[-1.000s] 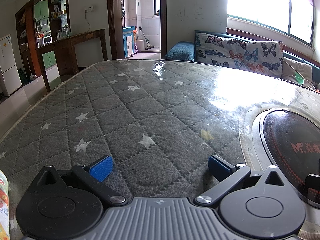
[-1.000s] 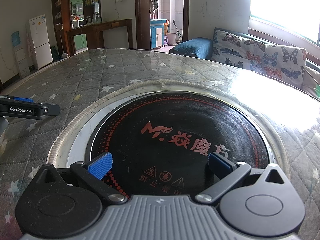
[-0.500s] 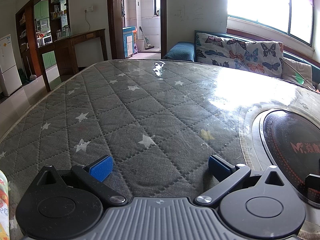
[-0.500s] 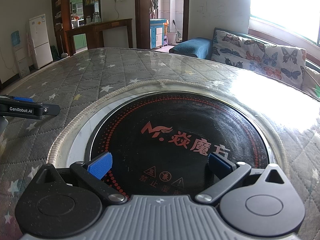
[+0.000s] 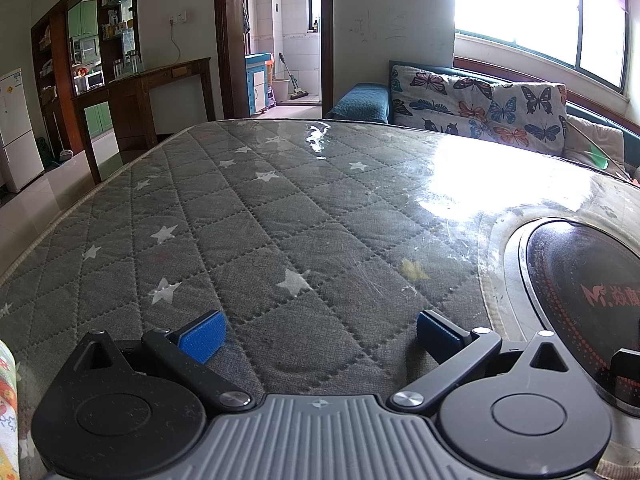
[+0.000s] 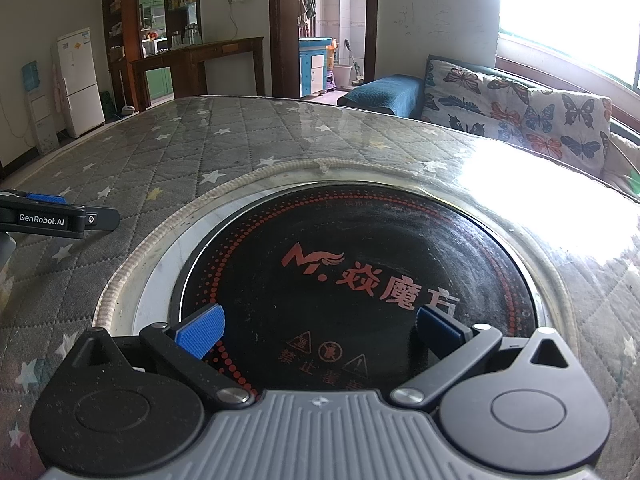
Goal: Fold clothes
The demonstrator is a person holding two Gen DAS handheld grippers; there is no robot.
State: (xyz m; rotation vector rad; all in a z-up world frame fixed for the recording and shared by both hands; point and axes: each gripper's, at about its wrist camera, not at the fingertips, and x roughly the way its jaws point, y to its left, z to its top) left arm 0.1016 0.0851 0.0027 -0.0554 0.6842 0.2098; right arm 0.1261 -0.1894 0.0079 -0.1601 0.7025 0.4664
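Both the left gripper (image 5: 318,330) and right gripper (image 6: 318,328) were spread wide, holding nothing, above a quilted grey star-patterned counter (image 5: 280,220). A round glossy black cooktop (image 6: 360,272) sat inset. Patterned cloth (image 5: 8,400) was cut off at the left edge.

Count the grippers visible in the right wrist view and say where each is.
2. The right gripper fills the bottom, open over the black cooktop. The left gripper pokes in at the left edge, above the quilted table cover.

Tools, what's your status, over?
Left tool open, empty, over quilt. Right tool open, empty, over cooktop. Patterned cloth barely visible at left edge. Nothing in the way.
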